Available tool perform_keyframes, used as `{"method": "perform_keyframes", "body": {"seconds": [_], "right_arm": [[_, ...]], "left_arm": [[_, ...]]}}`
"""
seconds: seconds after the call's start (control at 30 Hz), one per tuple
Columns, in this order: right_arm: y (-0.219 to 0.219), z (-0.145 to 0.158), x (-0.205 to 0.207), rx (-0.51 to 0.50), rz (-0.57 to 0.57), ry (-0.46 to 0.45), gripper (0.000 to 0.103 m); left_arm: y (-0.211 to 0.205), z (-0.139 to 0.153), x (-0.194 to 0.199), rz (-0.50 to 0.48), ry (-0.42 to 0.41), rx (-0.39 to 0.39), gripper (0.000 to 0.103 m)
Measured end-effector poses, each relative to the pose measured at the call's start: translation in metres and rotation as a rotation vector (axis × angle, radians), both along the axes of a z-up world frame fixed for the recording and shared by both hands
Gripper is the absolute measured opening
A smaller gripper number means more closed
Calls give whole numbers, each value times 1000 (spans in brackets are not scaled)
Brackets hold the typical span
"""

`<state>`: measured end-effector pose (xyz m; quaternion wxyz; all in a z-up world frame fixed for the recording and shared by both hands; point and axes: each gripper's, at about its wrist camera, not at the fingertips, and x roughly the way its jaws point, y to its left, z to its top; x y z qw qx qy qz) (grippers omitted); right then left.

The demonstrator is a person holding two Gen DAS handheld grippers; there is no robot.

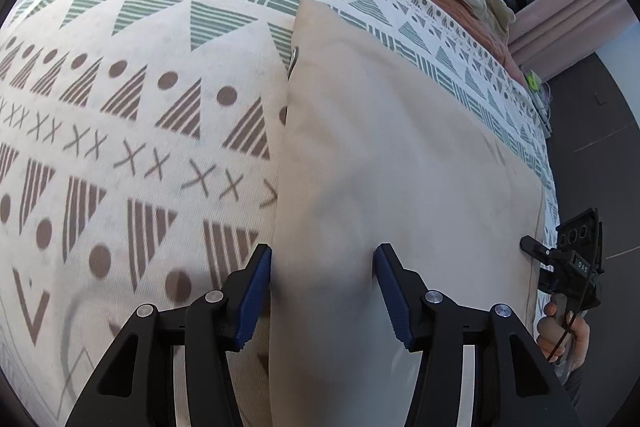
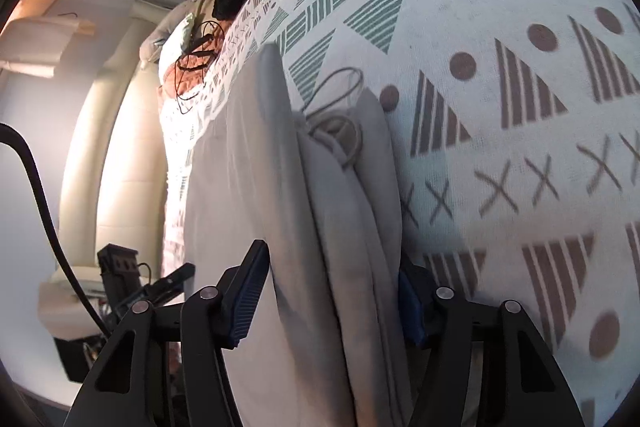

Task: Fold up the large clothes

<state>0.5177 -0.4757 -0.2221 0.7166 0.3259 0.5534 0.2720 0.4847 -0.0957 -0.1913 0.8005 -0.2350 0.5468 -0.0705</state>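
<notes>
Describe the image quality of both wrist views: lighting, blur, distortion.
Left wrist view: even daylight, fisheye bulges the patterned bedspread; beige garment fairly sharp, print slightly smeared at the edges. Right wrist view: bright glare washes out the wall at left, the bedspread print lower right is motion-blurred, and the garment's folds look grey in shade.

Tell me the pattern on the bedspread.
White bedspread with rows of striped triangles, dots and crosses in teal and brown; clearest in the left wrist view.

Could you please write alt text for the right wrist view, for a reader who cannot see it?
The right gripper straddles the stacked edges of a folded grey garment, drawstring showing at the far end. It lies on a patterned bedspread.
</notes>
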Motion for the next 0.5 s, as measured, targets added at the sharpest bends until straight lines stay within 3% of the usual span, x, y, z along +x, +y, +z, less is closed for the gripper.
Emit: {"method": "perform_keyframes", "body": {"seconds": [0.27,0.4,0.43,0.5], "right_arm": [[12,-6,40,65,32,30,60],[21,-8,54,73,37,39,59],[24,-7,56,65,33,42,57],[24,-7,56,40,22,41,38]], "left_arm": [[1,-2,35,8,-8,47,53],[3,-7,48,30,21,32,52],[2,-7,50,36,22,29,49],[-1,-6,53,39,21,34,45]]}}
